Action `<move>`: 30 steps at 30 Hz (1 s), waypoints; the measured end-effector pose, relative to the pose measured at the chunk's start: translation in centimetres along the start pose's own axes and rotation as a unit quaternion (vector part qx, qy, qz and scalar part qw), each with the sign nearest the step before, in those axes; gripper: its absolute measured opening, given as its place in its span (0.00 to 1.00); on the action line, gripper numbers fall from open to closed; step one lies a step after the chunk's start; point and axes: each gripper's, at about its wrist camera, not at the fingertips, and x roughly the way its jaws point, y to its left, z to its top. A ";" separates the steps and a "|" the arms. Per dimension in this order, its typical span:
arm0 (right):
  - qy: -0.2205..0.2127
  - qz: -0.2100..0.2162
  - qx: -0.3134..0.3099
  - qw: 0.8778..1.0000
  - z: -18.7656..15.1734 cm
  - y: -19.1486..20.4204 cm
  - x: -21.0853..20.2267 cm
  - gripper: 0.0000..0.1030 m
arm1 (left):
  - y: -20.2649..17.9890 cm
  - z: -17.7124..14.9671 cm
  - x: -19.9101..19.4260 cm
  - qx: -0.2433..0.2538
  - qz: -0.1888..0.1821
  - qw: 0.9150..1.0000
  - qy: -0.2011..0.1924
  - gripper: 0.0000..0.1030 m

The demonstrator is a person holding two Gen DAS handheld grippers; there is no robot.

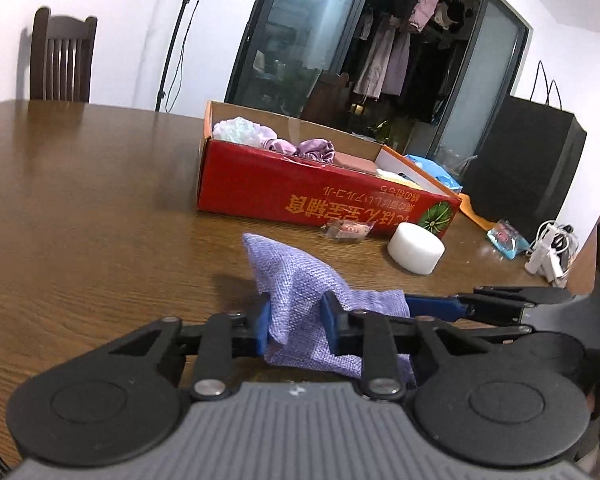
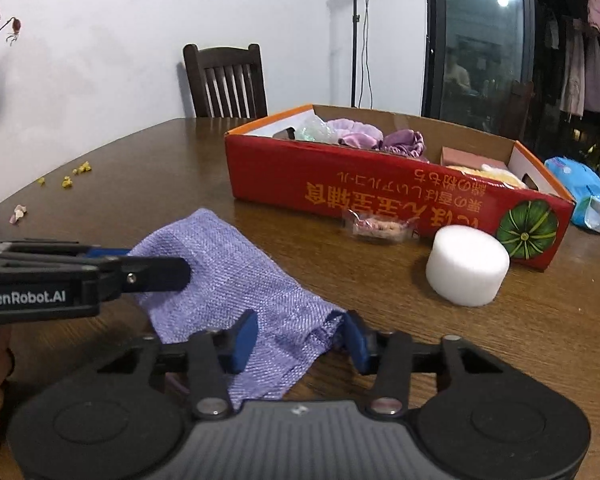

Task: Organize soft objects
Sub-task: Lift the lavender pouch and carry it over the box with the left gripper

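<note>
A purple woven cloth (image 1: 296,280) lies crumpled on the brown wooden table (image 1: 80,200), in front of a red cardboard box (image 1: 284,188) that holds purple and pale soft items. My left gripper (image 1: 297,316) is shut on one bunched part of the cloth, its blue pads pressing both sides. In the right wrist view the cloth (image 2: 236,272) also fills my right gripper (image 2: 300,342), whose pads squeeze its near gathered edge. The left gripper (image 2: 180,264) comes in from the left there. The right gripper (image 1: 416,304) shows at the cloth's right end.
A white foam cylinder (image 2: 466,270) and a small clear packet (image 2: 380,226) sit just before the red box (image 2: 340,184). A blue packet (image 2: 584,190) lies right of it. Yellow petals (image 2: 76,174) dot the far left. A chair (image 2: 226,80) stands behind the table.
</note>
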 end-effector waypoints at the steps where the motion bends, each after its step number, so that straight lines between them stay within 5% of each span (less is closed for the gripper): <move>1: 0.000 0.002 -0.002 1.000 0.0 0.1 0.0 0.32 | 0.0 0.0 0.0 -0.001 -0.002 1.000 0.001 0.24; 7: -0.003 -0.013 -0.045 0.999 -0.1 1.6 -0.4 0.12 | -1.9 -0.5 -1.0 0.016 0.012 1.000 0.001 0.18; 21: -0.009 -0.019 0.022 1.000 -8.0 -1.3 -12.7 0.11 | -9.8 -7.7 -7.8 0.044 -0.054 0.997 0.034 0.08; 30: -0.053 -0.014 0.044 0.998 -8.4 -2.3 -15.2 0.11 | -11.5 -6.6 -8.4 0.061 -0.053 0.997 0.019 0.08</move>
